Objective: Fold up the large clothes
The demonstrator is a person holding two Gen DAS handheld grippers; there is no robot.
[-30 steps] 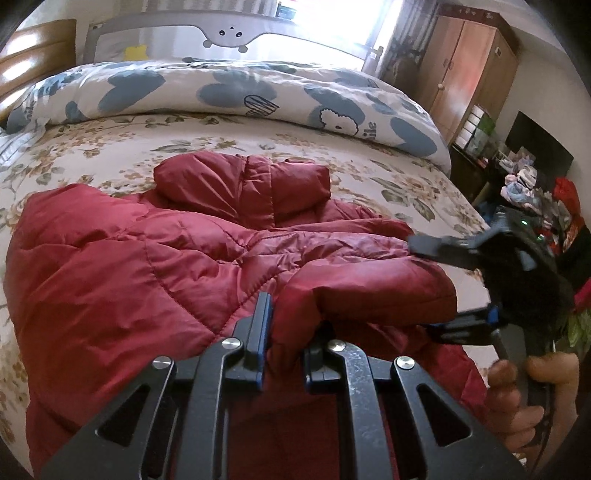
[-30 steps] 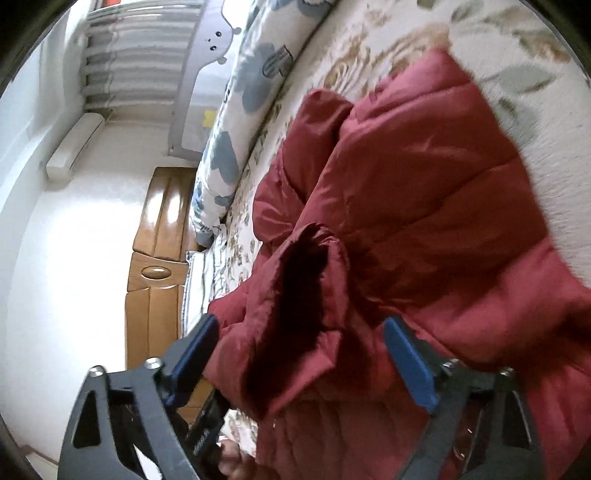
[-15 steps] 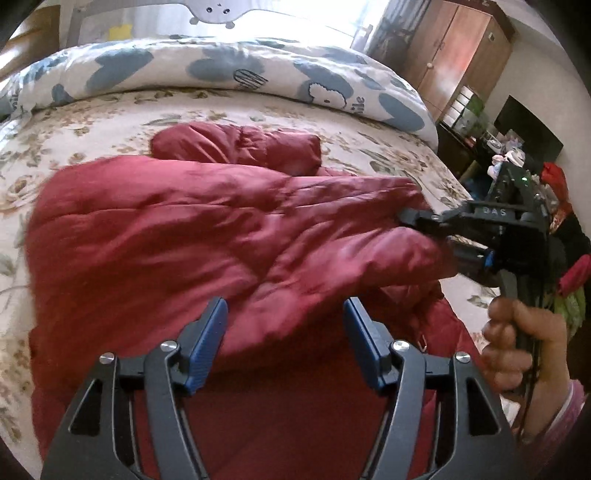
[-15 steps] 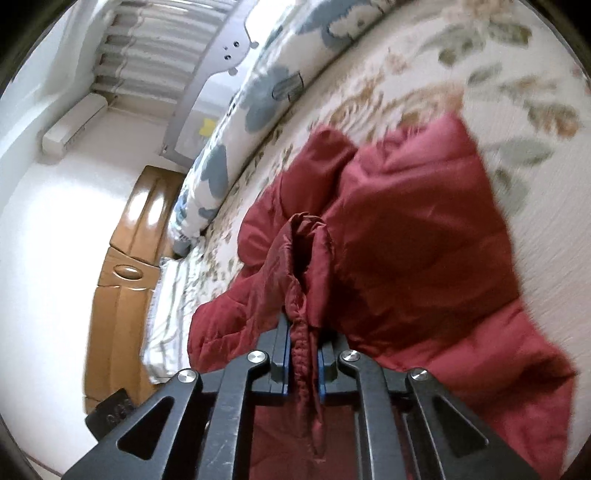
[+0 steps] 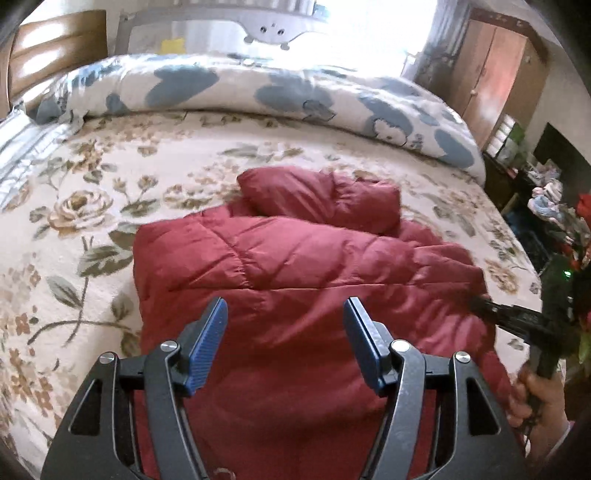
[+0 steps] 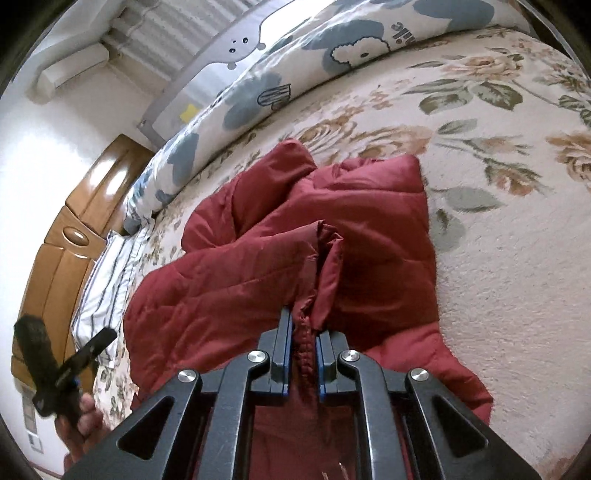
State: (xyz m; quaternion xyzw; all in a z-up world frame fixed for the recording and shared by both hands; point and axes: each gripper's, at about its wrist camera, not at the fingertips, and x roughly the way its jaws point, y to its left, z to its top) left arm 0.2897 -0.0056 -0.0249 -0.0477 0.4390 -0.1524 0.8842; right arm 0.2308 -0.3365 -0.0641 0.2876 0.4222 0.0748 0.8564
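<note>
A dark red quilted jacket [image 5: 295,273] lies partly folded on the floral bed, its hood [image 5: 321,197] toward the pillows. My left gripper [image 5: 286,325] hovers open above the jacket's near part, nothing between its blue pads. My right gripper [image 6: 303,339] is shut on a bunched sleeve cuff [image 6: 304,332] of the jacket [image 6: 369,229]. In the left wrist view the right gripper [image 5: 484,306] bites the jacket's right edge, with a hand [image 5: 535,402] on its handle. In the right wrist view the left gripper [image 6: 92,343] shows at the far left, held by a hand.
A floral bedspread [image 5: 110,192] covers the bed. A rolled blue-and-white duvet [image 5: 258,92] lies along the far side, before a grey bed rail [image 5: 273,31]. A wooden headboard [image 6: 74,229] and striped pillow [image 6: 107,280] lie left. A wardrobe [image 5: 495,74] and cluttered shelves stand right.
My left gripper let go of the jacket, opened and drew back. My right gripper closed on the sleeve cuff and rolled toward upright, holding it. The sleeve now lies folded over the jacket body.
</note>
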